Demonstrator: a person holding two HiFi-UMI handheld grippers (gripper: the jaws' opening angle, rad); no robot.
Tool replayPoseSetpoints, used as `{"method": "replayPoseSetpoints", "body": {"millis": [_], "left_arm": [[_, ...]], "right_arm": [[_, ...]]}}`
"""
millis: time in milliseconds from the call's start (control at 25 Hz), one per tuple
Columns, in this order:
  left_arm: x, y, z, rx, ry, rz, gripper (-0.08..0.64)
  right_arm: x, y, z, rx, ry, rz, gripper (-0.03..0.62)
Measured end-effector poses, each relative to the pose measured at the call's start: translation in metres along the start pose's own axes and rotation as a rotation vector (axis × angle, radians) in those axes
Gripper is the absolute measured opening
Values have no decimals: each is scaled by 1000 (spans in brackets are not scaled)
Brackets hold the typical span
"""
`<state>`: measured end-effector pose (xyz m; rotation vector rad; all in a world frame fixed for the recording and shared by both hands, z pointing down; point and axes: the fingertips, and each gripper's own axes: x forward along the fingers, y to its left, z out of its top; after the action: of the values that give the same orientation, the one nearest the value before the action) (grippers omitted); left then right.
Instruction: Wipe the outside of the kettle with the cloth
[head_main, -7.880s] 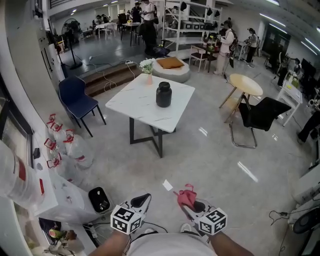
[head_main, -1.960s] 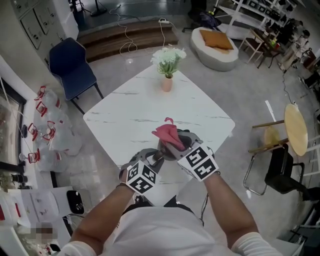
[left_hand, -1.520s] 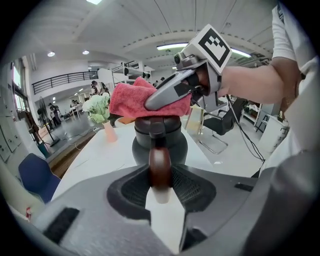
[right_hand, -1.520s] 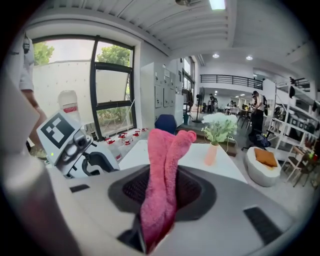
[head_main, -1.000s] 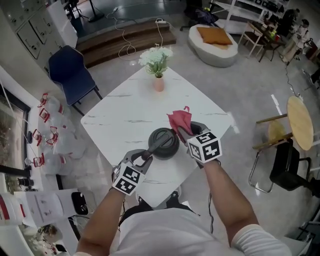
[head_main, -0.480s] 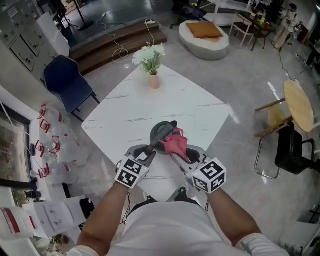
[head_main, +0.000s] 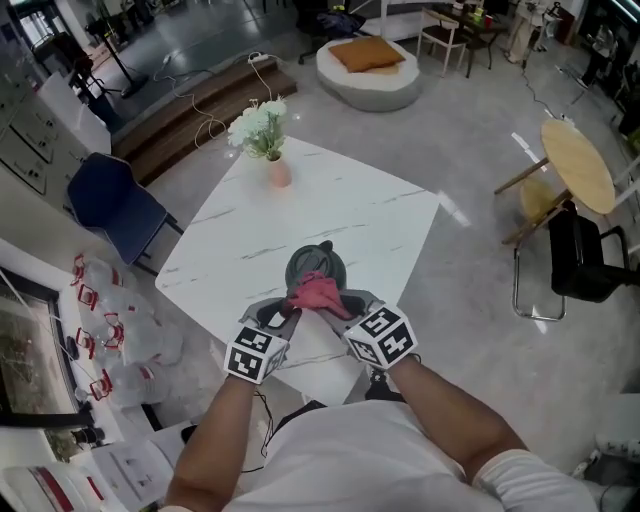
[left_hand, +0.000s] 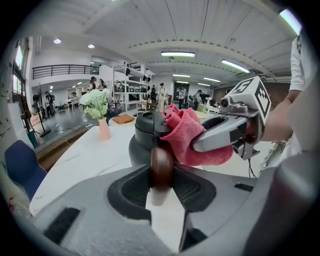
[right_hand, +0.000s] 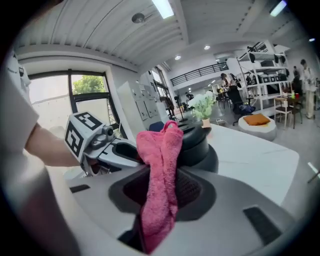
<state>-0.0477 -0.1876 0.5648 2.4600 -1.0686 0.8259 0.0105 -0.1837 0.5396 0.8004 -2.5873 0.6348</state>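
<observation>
**Left gripper (left_hand: 161, 190) clamps the kettle's (head_main: 315, 262) handle (left_hand: 161, 167); right gripper (right_hand: 159, 192) presses the cloth (right_hand: 161, 150) to its near side**

Head view: the left gripper's jaws are closed on the handle. The handle sticks out from the dark kettle toward the person, above the near edge of the white marble-patterned table (head_main: 380, 220). The right gripper comes in from the right with its jaws shut on the pink cloth, which lies bunched against the kettle's near side, just under the lid. The two grippers' tips almost meet. A vase of white flowers (head_main: 270, 150) stands well apart at the far corner.

Left gripper view: the brown wooden handle is seen end-on, with both pads pressing on it. Its long axis therefore runs along the gripper's own line, and the kettle body stands straight ahead. The cloth rests against the kettle's upper right, with the right gripper's fingers behind it.

Right gripper view: the cloth is pinched between the jaws and its free end stands up in front of the kettle. The kettle lies directly ahead, just past the cloth, and the left gripper is off to the left.

The right hand looks like the working one. With the kettle wall right in front of the cloth, wiping calls for a sweep round the body away from the handle. The left gripper steadies the kettle and blocks the handle side.
</observation>
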Motion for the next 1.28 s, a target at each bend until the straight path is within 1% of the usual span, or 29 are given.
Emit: {"method": "replayPoseSetpoints", "body": {"millis": [80,280,400,480,600,680,760,840,920,1000,1040,1120,1160,1200,1280], "left_arm": [[0,-1,0,2,3,-6,129],[-3,-4,3,7,-1,-1,129],[-2,-3,3,4,-2,1,129],[-2,-3,1,-4,0,5,129],[-2,-3,1,-17,1,7,129],[-2,-3,2,-24,0,5,130],[-2,-4,2,-28,-1,5,132],[-2,-4,2,-34,-5,3,132],[-1,-4,2,-46,-11,-3,135],[0,-3,1,-64,-17,-9,138],[1,-2,1,-68,-19,-10,140],[0,-1,1,-63,-19,-9,138],[0,-1,1,-55,-17,-8,137],[0,-1,1,-43,-12,-6,135],[0,-2,2,-10,2,2,130]], "right_arm": [[-7,-12,2,16,-11,-18,118],[-21,-34,9,-13,-15,-54,126],[-29,-56,12,35,-42,-103,120],[-26,-71,12,69,-47,-119,120],[-15,-91,5,113,-15,-134,120],[-12,-104,-2,143,12,-164,120],[-16,-111,-8,160,20,-191,120],[-27,-106,-6,149,-14,-200,119],[-42,-88,6,120,-99,-174,118],[-52,-53,17,101,-191,-85,118],[-52,-32,18,90,-210,-27,118],[-42,5,8,70,-181,70,118],[-33,18,-2,71,-146,95,118],[-24,24,-11,84,-108,99,118],[-7,22,-30,157,-51,76,118]]}}
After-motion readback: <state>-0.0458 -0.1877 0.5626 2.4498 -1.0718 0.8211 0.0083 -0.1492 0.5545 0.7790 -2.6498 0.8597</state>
